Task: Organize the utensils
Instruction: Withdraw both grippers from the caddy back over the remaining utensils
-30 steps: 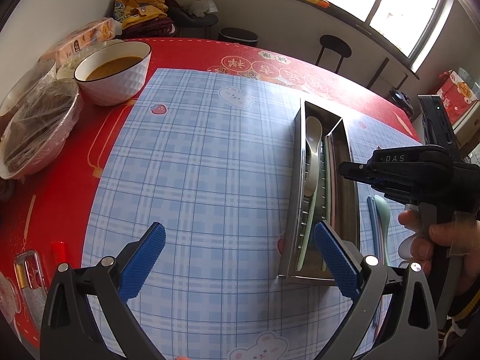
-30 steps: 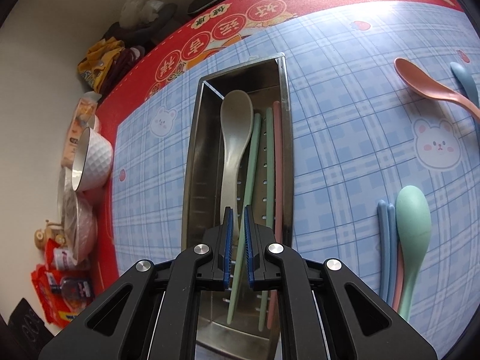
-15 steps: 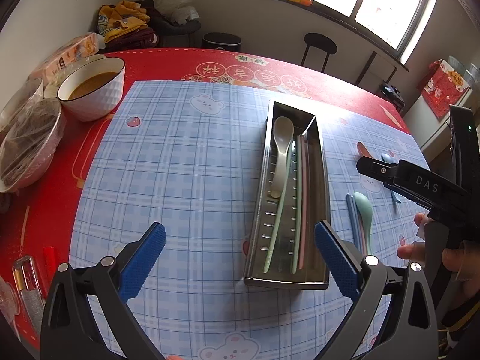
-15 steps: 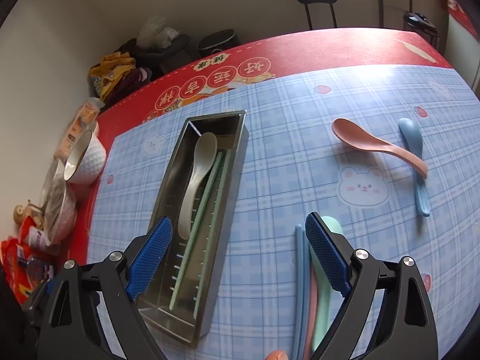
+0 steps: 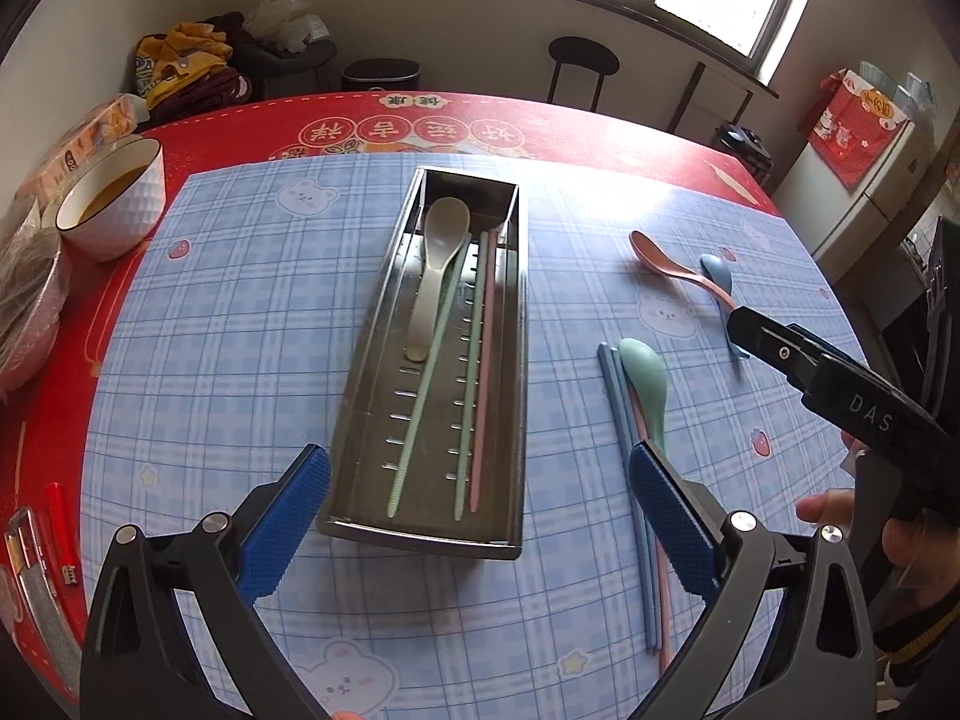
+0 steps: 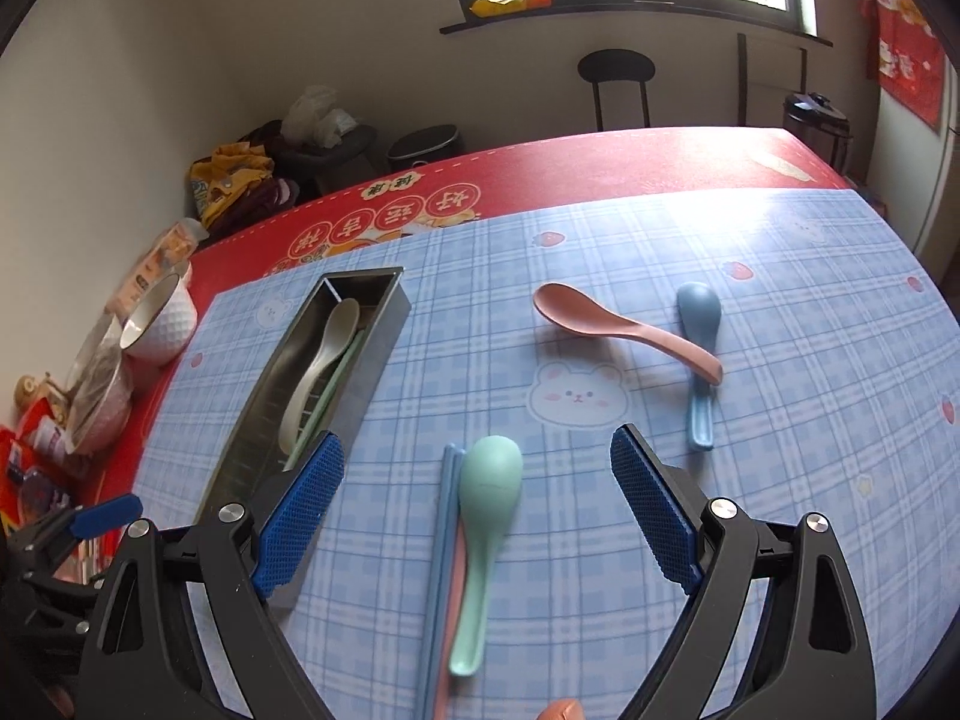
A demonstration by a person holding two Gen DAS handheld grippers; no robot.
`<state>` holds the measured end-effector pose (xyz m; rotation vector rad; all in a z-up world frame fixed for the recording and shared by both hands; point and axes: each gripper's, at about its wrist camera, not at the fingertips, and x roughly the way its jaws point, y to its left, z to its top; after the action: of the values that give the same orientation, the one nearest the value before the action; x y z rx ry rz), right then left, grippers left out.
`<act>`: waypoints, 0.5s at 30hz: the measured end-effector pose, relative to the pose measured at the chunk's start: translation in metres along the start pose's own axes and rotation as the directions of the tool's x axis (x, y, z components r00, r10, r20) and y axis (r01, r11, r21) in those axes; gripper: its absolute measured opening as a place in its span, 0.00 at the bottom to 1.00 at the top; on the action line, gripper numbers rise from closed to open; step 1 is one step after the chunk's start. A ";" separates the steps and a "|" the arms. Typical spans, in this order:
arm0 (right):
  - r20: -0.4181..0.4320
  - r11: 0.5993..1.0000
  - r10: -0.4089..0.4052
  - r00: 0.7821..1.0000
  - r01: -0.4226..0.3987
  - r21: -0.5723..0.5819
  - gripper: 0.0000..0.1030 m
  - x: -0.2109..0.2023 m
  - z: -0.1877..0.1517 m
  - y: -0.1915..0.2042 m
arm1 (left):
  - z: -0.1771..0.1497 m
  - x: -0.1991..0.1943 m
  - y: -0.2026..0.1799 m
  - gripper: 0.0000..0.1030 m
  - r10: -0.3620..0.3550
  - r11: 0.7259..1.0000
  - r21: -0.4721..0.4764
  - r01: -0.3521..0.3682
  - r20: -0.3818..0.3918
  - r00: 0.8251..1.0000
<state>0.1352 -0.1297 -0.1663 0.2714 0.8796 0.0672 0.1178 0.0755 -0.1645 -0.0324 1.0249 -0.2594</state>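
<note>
A steel utensil tray (image 5: 516,396) (image 6: 384,324) lies on the blue checked mat and holds a beige spoon (image 5: 435,264) (image 6: 318,366), green chopsticks (image 5: 426,396) and a pink chopstick (image 5: 483,372). Right of it lie a green spoon (image 5: 645,384) (image 6: 486,516) and blue chopsticks (image 5: 624,450) (image 6: 441,552). A pink spoon (image 5: 672,264) (image 6: 618,330) and a blue spoon (image 5: 717,276) (image 6: 699,348) lie farther back. My left gripper (image 5: 480,528) is open and empty just in front of the tray. My right gripper (image 6: 474,516) is open and empty over the green spoon.
A white bowl of brown liquid (image 5: 114,198) (image 6: 159,324) and covered dishes (image 5: 24,300) stand at the table's left edge. A red lighter (image 5: 60,534) lies at the near left. A stool (image 5: 582,69) and a window are beyond the table.
My right gripper opened over the tray, then pulled back and swung right to the green spoon. My left gripper drew back, so the whole tray shows now.
</note>
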 end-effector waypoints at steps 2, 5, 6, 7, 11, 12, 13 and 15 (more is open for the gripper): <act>-0.003 1.000 -0.007 1.000 0.007 0.006 0.85 -0.003 -0.004 -0.013 | -0.003 0.002 -0.013 0.94 -0.001 1.000 0.014 0.001 -0.006 1.000; -0.012 1.000 -0.011 1.000 0.011 -0.001 0.85 -0.005 -0.011 -0.028 | -0.006 0.006 -0.030 0.94 -0.014 1.000 0.028 0.015 -0.024 1.000; -0.018 1.000 -0.007 1.000 0.007 -0.005 0.85 -0.006 -0.013 -0.033 | -0.007 0.008 -0.035 0.94 -0.017 0.999 0.033 0.018 -0.030 0.999; -0.025 1.000 -0.005 1.000 0.005 -0.009 0.85 -0.006 -0.015 -0.037 | -0.008 0.009 -0.041 0.94 -0.018 0.999 0.041 0.019 -0.037 0.999; -0.052 0.998 -0.034 0.998 0.032 -0.053 0.85 -0.005 -0.020 -0.051 | -0.013 0.017 -0.065 0.94 0.027 0.996 0.084 -0.023 -0.050 0.998; -0.057 0.997 -0.043 0.997 0.039 -0.065 0.85 -0.004 -0.021 -0.055 | -0.015 0.019 -0.070 0.94 0.054 0.994 0.093 -0.048 -0.054 0.997; -0.062 0.996 -0.051 0.997 0.046 -0.074 0.85 -0.004 -0.022 -0.058 | -0.016 0.023 -0.075 0.94 0.084 0.992 0.096 -0.078 -0.058 0.995; -0.066 0.996 -0.041 0.997 0.036 -0.080 0.85 -0.004 -0.021 -0.066 | -0.016 0.027 -0.080 0.94 0.125 0.989 0.082 -0.119 -0.064 0.990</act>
<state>0.1124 -0.1894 -0.1933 0.1791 0.9467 0.0755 0.1013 -0.0071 -0.1839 0.1105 1.0800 -0.1899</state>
